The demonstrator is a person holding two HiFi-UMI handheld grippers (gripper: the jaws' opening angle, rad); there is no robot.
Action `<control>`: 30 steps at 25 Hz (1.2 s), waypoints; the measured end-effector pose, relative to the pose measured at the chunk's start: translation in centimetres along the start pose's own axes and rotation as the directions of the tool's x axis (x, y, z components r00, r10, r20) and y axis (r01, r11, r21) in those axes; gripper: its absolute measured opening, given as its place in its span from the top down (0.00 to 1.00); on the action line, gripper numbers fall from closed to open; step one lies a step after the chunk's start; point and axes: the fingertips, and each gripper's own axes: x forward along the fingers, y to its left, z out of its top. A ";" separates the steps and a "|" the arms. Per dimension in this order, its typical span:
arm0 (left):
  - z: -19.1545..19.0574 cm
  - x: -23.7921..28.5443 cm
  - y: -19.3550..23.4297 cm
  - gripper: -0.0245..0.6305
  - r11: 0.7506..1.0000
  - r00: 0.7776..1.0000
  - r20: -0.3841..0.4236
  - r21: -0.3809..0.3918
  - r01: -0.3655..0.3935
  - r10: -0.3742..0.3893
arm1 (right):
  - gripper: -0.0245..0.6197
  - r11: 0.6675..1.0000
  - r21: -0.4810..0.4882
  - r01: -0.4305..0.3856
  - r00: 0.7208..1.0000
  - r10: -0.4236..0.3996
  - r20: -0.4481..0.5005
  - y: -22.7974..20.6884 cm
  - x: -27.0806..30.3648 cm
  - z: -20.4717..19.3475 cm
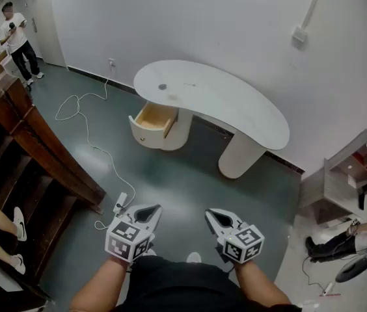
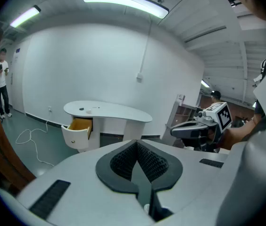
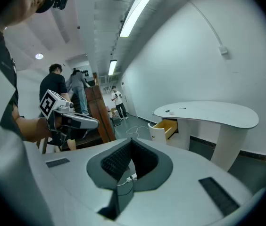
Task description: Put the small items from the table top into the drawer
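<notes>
Standing well back from the white table, the person holds both grippers low in front of the body, side by side, aimed toward the table and tipped a little downward. The left gripper has its fingers pressed together with nothing between them. The right gripper is likewise fully closed and empty, its fingers meeting at the tips. Near the table's left end, on its top, lies a small dark item, with a small pale item just beside it toward the table's middle; both are too small to identify. Under that same end of the table the drawer is pulled out, its pale wooden inside showing. A white cable loops over the floor left of the table and runs to a power strip nearer the grippers. Further left of the table rises a dark wooden stair rail, and a person stands in the far corner beyond it. Right of the table is a low shelf unit.
</notes>
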 end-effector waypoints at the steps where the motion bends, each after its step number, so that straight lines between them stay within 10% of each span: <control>1: 0.1 0.0 0.1 0.94 1.000 1.000 0.002 0.000 0.000 0.000 | 0.96 1.000 0.000 0.000 1.000 0.000 0.000 0.0 0.1 0.1; 30: -0.8 -1.9 6.4 0.94 0.990 0.992 -0.037 0.070 0.123 -0.121 | 0.96 0.994 0.072 0.081 0.996 -0.083 0.020 5.1 6.6 -0.3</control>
